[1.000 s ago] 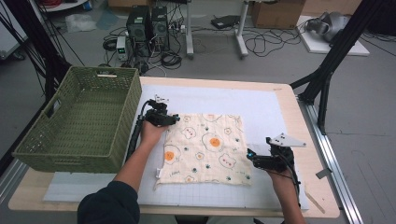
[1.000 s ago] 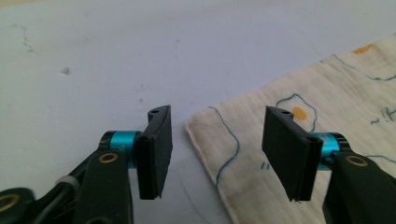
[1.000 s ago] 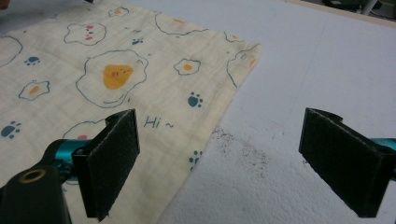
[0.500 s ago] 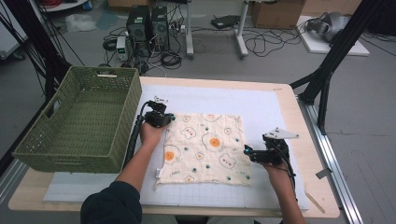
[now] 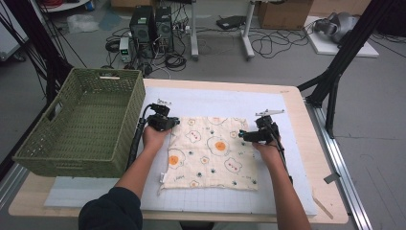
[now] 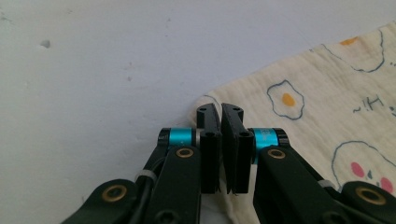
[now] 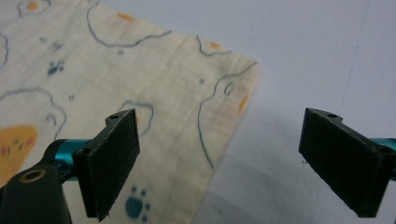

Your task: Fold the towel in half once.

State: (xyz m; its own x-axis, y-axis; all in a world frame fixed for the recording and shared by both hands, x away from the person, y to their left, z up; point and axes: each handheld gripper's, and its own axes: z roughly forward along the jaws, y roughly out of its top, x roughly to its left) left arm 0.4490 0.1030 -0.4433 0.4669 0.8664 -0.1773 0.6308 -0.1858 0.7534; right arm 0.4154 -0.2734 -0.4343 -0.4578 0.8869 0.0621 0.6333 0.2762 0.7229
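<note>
The cloth [image 5: 210,152] is lying flat at the centre of the frame. The left gripper [image 6: 220,122] is pinching its upper-left corner, jaws closed on it. The right gripper [image 7: 219,163] is hovering wide open, straddling the cloth's upper-right edge, forearms reaching up from the bottom.

Grey floor [image 5: 368,143] strewn with cables [image 5: 268,45], computer towers [image 5: 153,21], cardboard boxes [image 5: 282,12] beyond the wooden table [image 5: 297,103]

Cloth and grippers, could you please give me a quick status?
Left gripper shut on cloth corner. Right gripper open, straddling the far right edge. Cloth flat on mat. Nothing in the way.
</note>
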